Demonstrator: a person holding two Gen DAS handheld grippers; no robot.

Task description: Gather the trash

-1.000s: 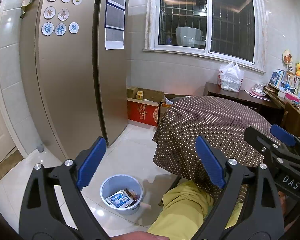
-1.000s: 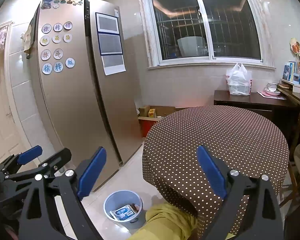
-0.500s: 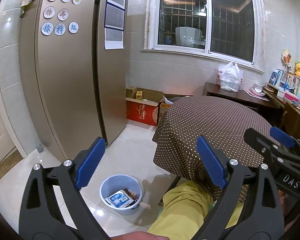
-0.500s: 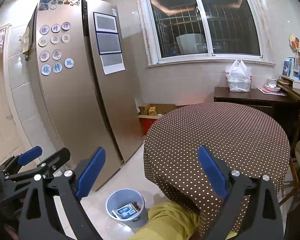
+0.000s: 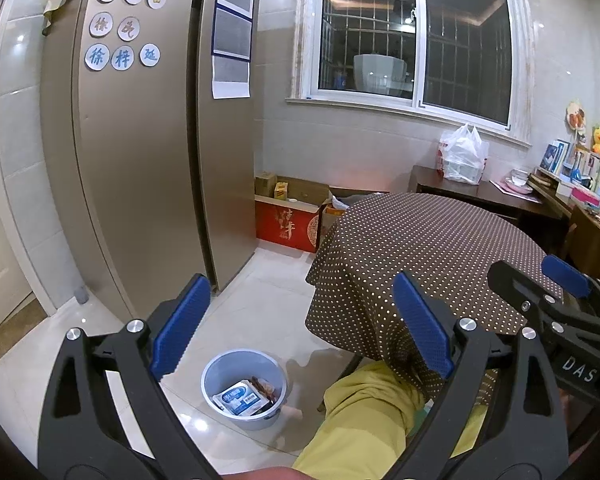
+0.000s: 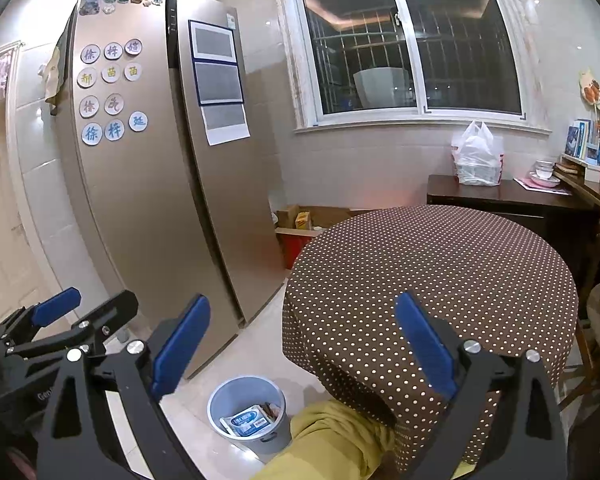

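Both the left gripper [image 5: 300, 328] and the right gripper [image 6: 302, 344] are spread wide and hold nothing. The trash bin [image 5: 244, 388], low at frame center, holds a blue-white packet [image 5: 238, 398] and sits on open floor tile [image 5: 260, 292] between the fridge [image 5: 140, 180] and the table's [image 6: 440, 272] draped edge. A yellow-clad knee [image 5: 364, 412] is just beside its right rim.

Left gripper [image 5: 302, 322] is held level, jaws spread wide, nothing between the blue pads [image 5: 180, 322]. Right gripper [image 6: 302, 338] sits just beside it on the right, jaws equally wide and empty. Each shows at the edge of the other's view. A yellow-clad leg [image 5: 364, 412] lies below both
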